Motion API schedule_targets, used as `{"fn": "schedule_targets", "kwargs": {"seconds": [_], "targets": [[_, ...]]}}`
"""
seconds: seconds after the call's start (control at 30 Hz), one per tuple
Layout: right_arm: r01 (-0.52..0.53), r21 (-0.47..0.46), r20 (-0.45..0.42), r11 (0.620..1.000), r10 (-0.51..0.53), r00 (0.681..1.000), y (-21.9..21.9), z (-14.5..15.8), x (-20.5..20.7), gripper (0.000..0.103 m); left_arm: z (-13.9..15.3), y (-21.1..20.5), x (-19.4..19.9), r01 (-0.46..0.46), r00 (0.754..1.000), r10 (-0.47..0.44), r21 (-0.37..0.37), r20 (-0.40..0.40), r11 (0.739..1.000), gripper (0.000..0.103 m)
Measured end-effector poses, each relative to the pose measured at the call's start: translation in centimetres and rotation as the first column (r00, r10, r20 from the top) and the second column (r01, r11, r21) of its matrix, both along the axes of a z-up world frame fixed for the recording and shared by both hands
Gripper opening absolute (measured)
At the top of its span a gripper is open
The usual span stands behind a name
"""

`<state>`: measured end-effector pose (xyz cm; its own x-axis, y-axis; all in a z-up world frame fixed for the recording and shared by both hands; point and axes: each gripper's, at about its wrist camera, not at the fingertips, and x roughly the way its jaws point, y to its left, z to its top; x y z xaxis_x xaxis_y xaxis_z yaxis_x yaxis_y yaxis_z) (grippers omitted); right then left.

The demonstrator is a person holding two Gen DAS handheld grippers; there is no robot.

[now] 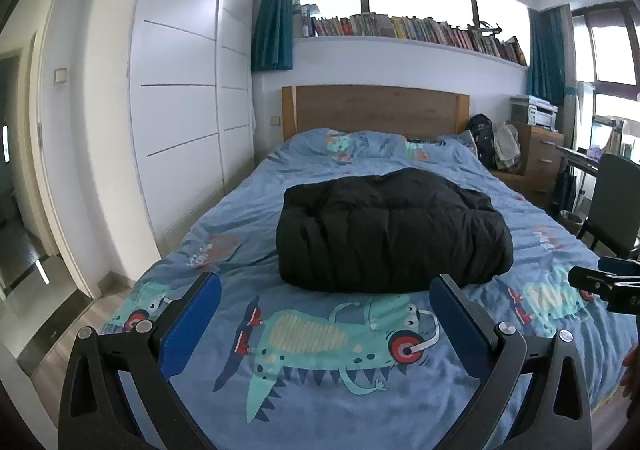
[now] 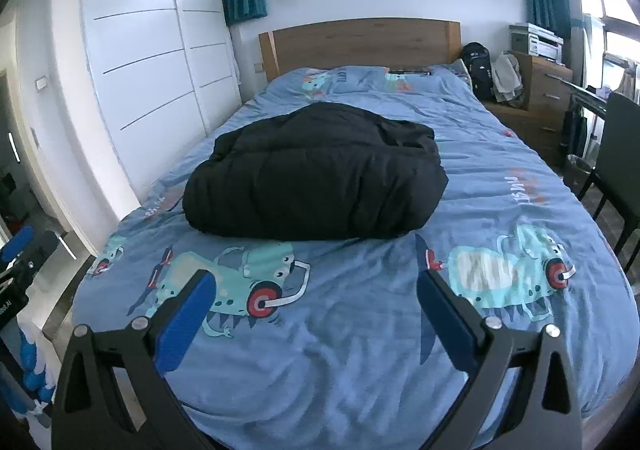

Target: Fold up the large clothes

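A black puffy jacket (image 1: 394,232) lies folded in a thick bundle in the middle of the bed (image 1: 240,218); the right wrist view shows the jacket (image 2: 316,186) a little left of centre. My left gripper (image 1: 326,284) hovers over the foot of the bed, open, its blue pads (image 1: 192,324) wide apart with nothing between them, a short way in front of the jacket. My right gripper (image 2: 316,280) is open too and holds nothing, likewise short of the bundle. Part of the right gripper (image 1: 604,282) shows at the right edge of the left wrist view.
The blue cover with cartoon prints spreads over the whole bed. White wardrobe doors (image 1: 176,90) stand along the left, a wooden headboard (image 1: 376,110) at the back. A dresser (image 1: 538,158), bags and a dark chair (image 1: 612,206) crowd the right side. A book shelf (image 1: 412,30) runs under the window.
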<state>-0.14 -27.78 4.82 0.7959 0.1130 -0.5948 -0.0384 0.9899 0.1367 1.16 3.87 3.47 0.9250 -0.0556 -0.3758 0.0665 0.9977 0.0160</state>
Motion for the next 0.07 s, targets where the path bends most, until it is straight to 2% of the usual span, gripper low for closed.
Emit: {"fn": "schedule_targets", "kwargs": {"seconds": [0.07], "targets": [[0.006,-0.004,0.001,1.0,-0.006,1.0,-0.06,-0.07,-0.05,0.102,-0.15,0.02,0.11,0.002,1.0,-0.002,-0.001,-0.011,1.0,0.102]]}}
